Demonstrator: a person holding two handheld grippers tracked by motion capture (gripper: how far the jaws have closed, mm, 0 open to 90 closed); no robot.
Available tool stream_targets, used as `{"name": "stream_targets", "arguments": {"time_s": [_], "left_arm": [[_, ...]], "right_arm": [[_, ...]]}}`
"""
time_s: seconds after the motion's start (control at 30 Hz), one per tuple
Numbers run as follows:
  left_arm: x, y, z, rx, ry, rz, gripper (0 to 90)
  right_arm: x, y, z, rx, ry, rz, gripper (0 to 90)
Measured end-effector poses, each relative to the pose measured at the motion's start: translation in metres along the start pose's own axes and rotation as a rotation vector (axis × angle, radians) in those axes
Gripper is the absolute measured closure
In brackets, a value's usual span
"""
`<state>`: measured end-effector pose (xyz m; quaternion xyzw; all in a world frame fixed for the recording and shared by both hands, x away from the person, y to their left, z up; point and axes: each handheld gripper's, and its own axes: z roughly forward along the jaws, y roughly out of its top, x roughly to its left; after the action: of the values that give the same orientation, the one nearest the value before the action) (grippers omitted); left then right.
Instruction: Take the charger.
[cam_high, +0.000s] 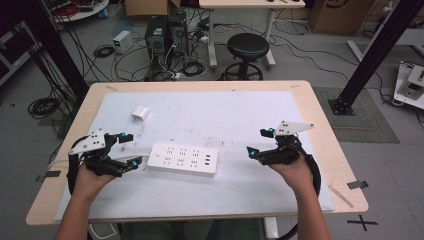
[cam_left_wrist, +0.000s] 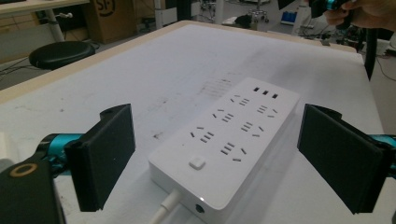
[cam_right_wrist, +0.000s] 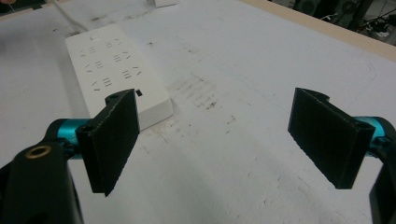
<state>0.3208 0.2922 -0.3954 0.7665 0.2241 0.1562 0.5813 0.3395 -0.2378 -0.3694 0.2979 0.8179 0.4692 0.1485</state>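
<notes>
1. The left tool (cam_high: 128, 149), held in the person's left hand (cam_high: 92, 180), sits low over the left side of the table (cam_high: 310, 107). Its two black jaws stand wide apart with nothing between them.
2. In the left gripper view, that tool points along the length of a white power strip (cam_left_wrist: 229, 140), whose near end lies just ahead of the jaws, apart from both.
3. The right tool (cam_high: 259, 141), held in the person's right hand (cam_high: 295, 172), hovers over the right side of the table. Its jaws are also spread wide and hold nothing.
4. In the right gripper view, bare white table cover shows between the jaws, and the power strip (cam_right_wrist: 116, 70) lies off to the upper left, well clear of them.
5. The power strip (cam_high: 183, 159) lies flat near the middle of the table, between the two tools and closer to the left one. Its top carries rows of sockets, a square button (cam_left_wrist: 197, 164) at one end and three small ports (cam_left_wrist: 265, 92) at the other. A white cable (cam_left_wrist: 167, 205) leaves the button end. No brand marking is readable on it.
6. A small white plug adapter (cam_high: 140, 113) rests farther back on the left.
7. Beyond the table stand a black stool (cam_high: 247, 47) and a cardboard box (cam_left_wrist: 112, 18) printed with "SF".
</notes>
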Motion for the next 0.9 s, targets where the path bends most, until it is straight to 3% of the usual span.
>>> {"name": "stream_targets", "arguments": {"time_s": [0.17,0.33,0.4,0.47,0.5,0.67,0.73,0.87,0.9], "left_arm": [[0.006,0.007,0.001,0.0,0.043,-0.002,11.3],[0.008,0.012,0.002,0.005,0.056,0.0,11.3],[0.021,0.027,0.007,0.037,0.105,-0.007,11.3],[0.026,0.03,0.009,0.047,0.113,-0.012,11.3],[0.033,0.036,0.013,0.055,0.14,-0.015,11.3],[0.053,0.045,0.023,0.077,0.151,-0.06,11.3],[0.06,0.05,0.026,0.111,0.173,-0.058,11.3],[0.067,0.055,0.028,0.112,0.182,-0.074,11.3],[0.076,0.061,0.032,0.142,0.207,-0.079,11.3]], "right_arm": [[0.0,0.004,-0.001,0.003,-0.008,0.002,17.0],[0.0,0.005,-0.002,-0.005,-0.007,0.007,17.0],[0.0,0.005,-0.001,0.001,-0.01,-0.006,17.0],[0.001,0.005,-0.001,0.004,-0.013,-0.004,17.0],[0.001,0.005,0.0,0.008,-0.015,-0.004,17.1],[0.001,0.005,0.001,0.016,-0.022,-0.003,17.0],[0.001,0.005,0.0,0.015,-0.022,-0.006,17.0],[0.002,0.005,0.0,0.021,-0.024,-0.003,17.0],[0.002,0.005,0.0,0.022,-0.024,-0.001,17.1]]}}
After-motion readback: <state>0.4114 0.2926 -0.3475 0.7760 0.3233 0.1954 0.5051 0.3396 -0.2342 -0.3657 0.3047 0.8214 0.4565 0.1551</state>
